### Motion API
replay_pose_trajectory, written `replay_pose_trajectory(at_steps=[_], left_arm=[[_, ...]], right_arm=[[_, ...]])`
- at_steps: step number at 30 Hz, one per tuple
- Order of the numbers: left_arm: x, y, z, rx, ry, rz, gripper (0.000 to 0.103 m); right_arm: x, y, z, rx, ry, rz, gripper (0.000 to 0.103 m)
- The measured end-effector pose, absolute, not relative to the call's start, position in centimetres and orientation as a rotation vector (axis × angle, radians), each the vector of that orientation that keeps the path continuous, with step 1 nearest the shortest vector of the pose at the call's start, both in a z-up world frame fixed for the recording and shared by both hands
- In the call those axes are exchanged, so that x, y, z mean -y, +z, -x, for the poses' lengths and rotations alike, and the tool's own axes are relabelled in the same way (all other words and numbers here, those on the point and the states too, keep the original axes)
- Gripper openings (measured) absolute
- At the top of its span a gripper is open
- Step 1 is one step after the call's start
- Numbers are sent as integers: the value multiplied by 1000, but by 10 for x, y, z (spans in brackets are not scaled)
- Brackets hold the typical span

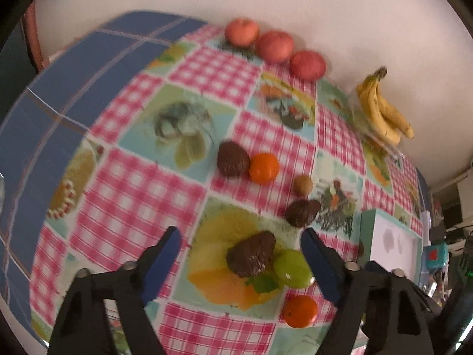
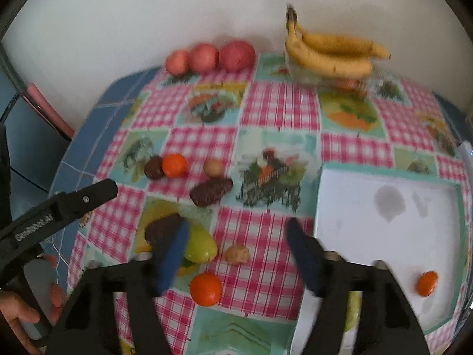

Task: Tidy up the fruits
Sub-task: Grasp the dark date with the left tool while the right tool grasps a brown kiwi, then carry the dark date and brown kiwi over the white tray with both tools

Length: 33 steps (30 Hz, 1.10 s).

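Observation:
My left gripper (image 1: 239,241) stands open over the checked tablecloth, pointing steeply down. A dark brown fruit (image 1: 251,254) lies between its blue pads, touching neither. A green fruit (image 1: 291,269) leans against that brown one, and an orange (image 1: 300,310) lies nearer. My right gripper (image 2: 238,227) is open too, with a small tan fruit (image 2: 236,254) on the cloth between its fingers. To its left lie the green fruit (image 2: 199,247) and an orange (image 2: 205,289). The white tray (image 2: 384,222) on the right holds one orange (image 2: 427,283).
Three red apples (image 2: 207,57) and a bunch of bananas (image 2: 331,53) sit along the back wall. Two more dark fruits, an orange (image 1: 263,168) and a small brown fruit (image 1: 303,185) lie mid-table. A person's hand (image 2: 17,322) holds the left gripper at the table's left edge.

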<state>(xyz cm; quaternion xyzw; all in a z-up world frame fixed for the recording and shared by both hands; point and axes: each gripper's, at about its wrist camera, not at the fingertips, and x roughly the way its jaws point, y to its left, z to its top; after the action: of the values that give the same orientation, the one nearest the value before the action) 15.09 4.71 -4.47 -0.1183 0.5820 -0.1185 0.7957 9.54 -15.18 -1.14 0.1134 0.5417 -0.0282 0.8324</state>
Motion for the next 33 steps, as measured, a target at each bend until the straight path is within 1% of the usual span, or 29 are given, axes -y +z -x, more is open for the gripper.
replay_pose_trajectory(at_steps=[1, 2, 3, 4, 7, 9, 10, 12, 13, 18, 24, 33], left_arm=[[-45, -51, -150, -1270, -255, 257, 81], [-43, -55, -150, -1285, -256, 258, 78], [-41, -59, -149, -1299, -264, 260, 70], [-39, -63, -148, -1314, -271, 262, 65], [-37, -74, -146, -1349, -274, 268, 61], [-36, -79, -145, -1366, -279, 280, 58], [-36, -81, -144, -1372, -282, 285, 52], [-36, -85, -144, -1386, -283, 295, 45], [-36, -86, -144, -1389, -285, 298, 40], [-37, -82, -143, -1371, -285, 315, 37], [-40, -53, -143, -1285, -295, 329, 37], [-39, -14, -138, -1183, -333, 344, 37]], right_arm=[[152, -17, -96, -1164, -63, -238, 63], [151, -23, -96, -1182, -66, -229, 60], [149, -30, -96, -1201, -67, -220, 56], [149, -36, -96, -1219, -64, -221, 49], [148, -51, -96, -1252, -53, -241, 48], [146, -60, -96, -1276, -44, -238, 43], [145, -63, -96, -1286, -43, -237, 39], [143, -68, -95, -1300, -41, -233, 36], [142, -70, -95, -1306, -41, -230, 34], [143, -75, -96, -1306, -25, -259, 24], [145, -69, -94, -1285, -22, -260, 23], [170, -24, -84, -1172, -61, -294, 23]])
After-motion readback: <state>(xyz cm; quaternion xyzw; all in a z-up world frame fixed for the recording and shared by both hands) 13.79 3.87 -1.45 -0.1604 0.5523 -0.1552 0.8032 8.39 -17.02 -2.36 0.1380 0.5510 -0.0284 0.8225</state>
